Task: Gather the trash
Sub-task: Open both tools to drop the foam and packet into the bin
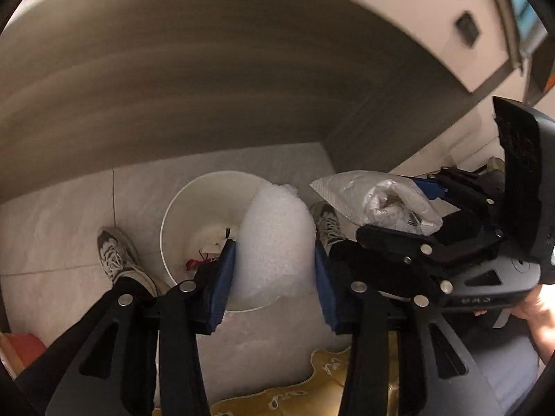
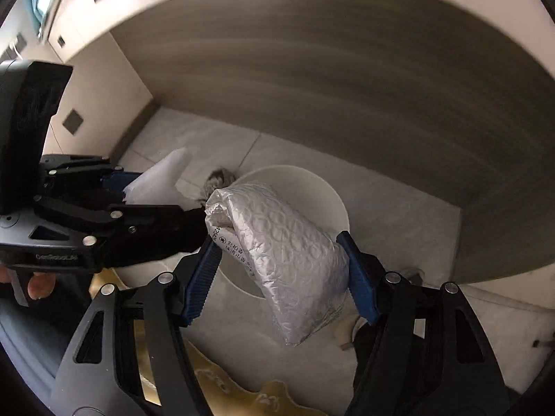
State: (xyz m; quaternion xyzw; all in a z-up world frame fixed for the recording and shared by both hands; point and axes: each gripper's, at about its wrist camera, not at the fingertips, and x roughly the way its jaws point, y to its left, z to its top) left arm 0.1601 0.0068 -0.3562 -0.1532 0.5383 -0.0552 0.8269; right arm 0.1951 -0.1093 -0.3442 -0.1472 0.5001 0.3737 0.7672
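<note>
My left gripper [image 1: 274, 253] points down over a white round bin [image 1: 194, 204] on the tiled floor. A white foam sheet [image 1: 274, 235] fills the gap between its blue pads and touches both. It hangs over the bin's right rim. My right gripper [image 2: 277, 242] is shut on a silver bubble mailer [image 2: 288, 260] above the same bin [image 2: 329, 194]. In the left wrist view that mailer [image 1: 378, 204] shows at the right, level with the bin's far rim. Small scraps, one of them red [image 1: 194, 263], lie in the bottom of the bin.
A person's two sneakers [image 1: 114, 256] [image 1: 327, 222] stand on either side of the bin. A large grey-brown round surface [image 1: 208, 69] looms behind and above it. A yellow patterned mat [image 1: 277, 395] lies on the floor nearest me. Pale walls with dark sockets [image 2: 73, 121] stand beyond.
</note>
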